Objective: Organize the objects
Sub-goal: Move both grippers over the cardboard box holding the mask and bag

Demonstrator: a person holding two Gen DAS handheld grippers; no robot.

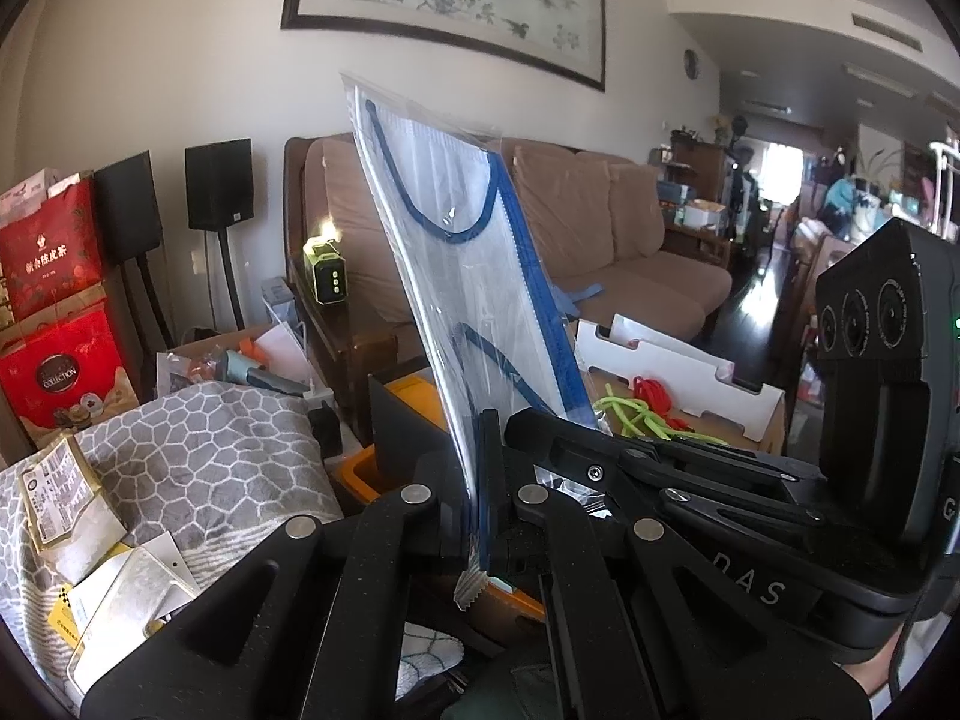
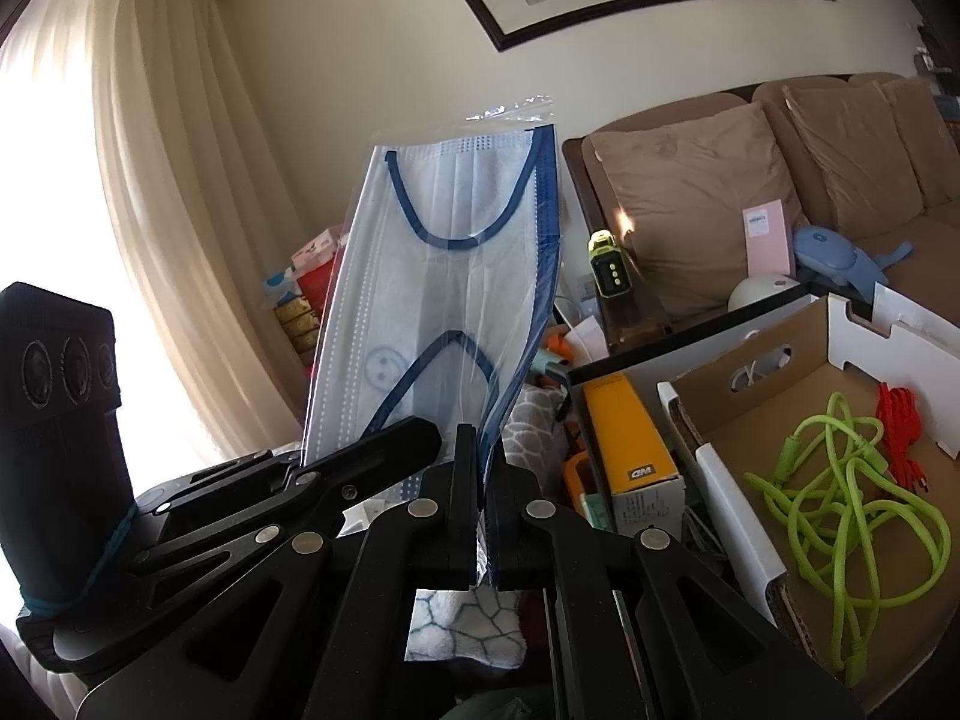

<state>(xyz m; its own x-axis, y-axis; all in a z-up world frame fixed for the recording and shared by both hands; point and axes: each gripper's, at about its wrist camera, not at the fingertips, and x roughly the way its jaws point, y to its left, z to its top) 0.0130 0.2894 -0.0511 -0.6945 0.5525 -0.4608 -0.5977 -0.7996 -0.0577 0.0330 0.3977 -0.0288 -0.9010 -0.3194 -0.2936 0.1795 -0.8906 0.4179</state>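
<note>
A blue and white face mask sealed in a clear plastic packet [image 1: 456, 252] stands upright in front of both cameras. My left gripper [image 1: 474, 468] is shut on the packet's bottom edge. My right gripper [image 1: 540, 432] reaches in from the right and pinches the same lower edge beside it. In the right wrist view the packet [image 2: 444, 264] rises from my right gripper [image 2: 480, 474], which is shut on it, while my left gripper [image 2: 414, 438] comes in from the left and clamps its lower left part.
An open cardboard box [image 2: 858, 324] at the right holds a green cable [image 2: 840, 480] and a red cable [image 2: 894, 420]. A yellow carton [image 2: 624, 420] stands beside it. A grey patterned blanket [image 1: 198, 450] with loose packets lies at the left, before a brown sofa [image 1: 600, 222].
</note>
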